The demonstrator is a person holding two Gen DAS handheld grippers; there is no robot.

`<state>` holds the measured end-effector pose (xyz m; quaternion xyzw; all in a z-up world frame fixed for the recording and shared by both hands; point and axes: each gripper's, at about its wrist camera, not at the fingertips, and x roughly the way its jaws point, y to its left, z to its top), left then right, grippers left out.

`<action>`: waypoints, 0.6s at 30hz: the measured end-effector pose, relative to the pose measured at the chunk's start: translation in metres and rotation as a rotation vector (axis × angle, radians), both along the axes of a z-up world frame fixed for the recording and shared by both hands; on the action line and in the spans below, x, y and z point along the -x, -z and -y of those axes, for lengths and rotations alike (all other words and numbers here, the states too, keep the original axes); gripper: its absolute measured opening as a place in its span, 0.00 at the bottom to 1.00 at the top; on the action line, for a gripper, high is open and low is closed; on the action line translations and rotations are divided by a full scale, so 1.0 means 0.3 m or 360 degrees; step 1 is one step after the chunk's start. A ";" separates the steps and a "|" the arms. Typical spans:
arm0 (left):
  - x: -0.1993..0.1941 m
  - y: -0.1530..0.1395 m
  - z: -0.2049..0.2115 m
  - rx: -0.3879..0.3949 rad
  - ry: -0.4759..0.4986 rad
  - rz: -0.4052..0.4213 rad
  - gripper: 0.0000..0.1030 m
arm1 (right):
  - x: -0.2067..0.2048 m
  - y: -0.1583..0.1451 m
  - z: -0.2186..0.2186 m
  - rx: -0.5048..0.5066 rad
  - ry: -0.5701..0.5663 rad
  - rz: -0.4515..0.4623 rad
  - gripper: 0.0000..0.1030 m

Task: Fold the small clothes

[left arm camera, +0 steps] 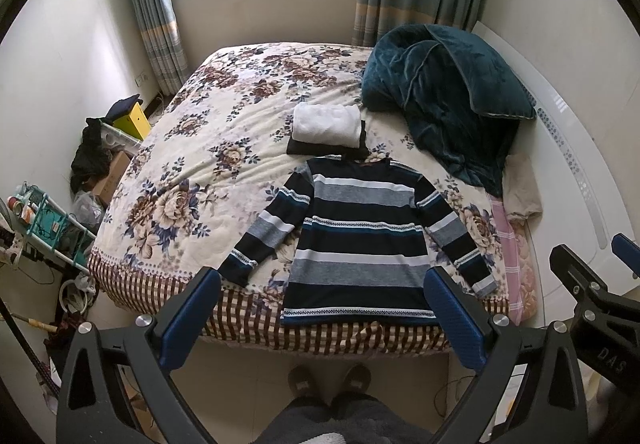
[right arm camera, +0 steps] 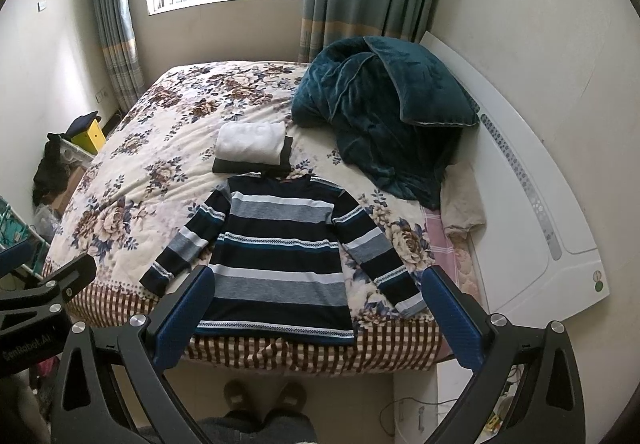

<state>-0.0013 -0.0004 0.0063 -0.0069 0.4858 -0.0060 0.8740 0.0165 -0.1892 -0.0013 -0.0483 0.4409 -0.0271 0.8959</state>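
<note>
A navy, grey and white striped long-sleeved sweater lies flat, sleeves spread, near the front edge of the floral bed; it also shows in the right wrist view. Behind its collar sits a folded white garment on a folded dark one, also seen in the right wrist view. My left gripper is open and empty, held above the bed's front edge. My right gripper is open and empty, beside it, over the sweater's hem.
A heaped teal blanket fills the bed's back right, next to a white headboard. Boxes, bags and a rack crowd the floor at the left. My slippered feet stand on the floor before the bed.
</note>
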 end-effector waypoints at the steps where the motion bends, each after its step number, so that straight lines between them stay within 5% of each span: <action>1: 0.000 0.000 -0.001 0.0001 0.0001 0.0001 1.00 | 0.001 0.000 0.001 0.0001 -0.0002 0.0001 1.00; 18: -0.005 -0.025 -0.001 0.0003 -0.0001 0.0010 1.00 | -0.004 -0.020 0.001 0.0002 0.0000 0.0013 1.00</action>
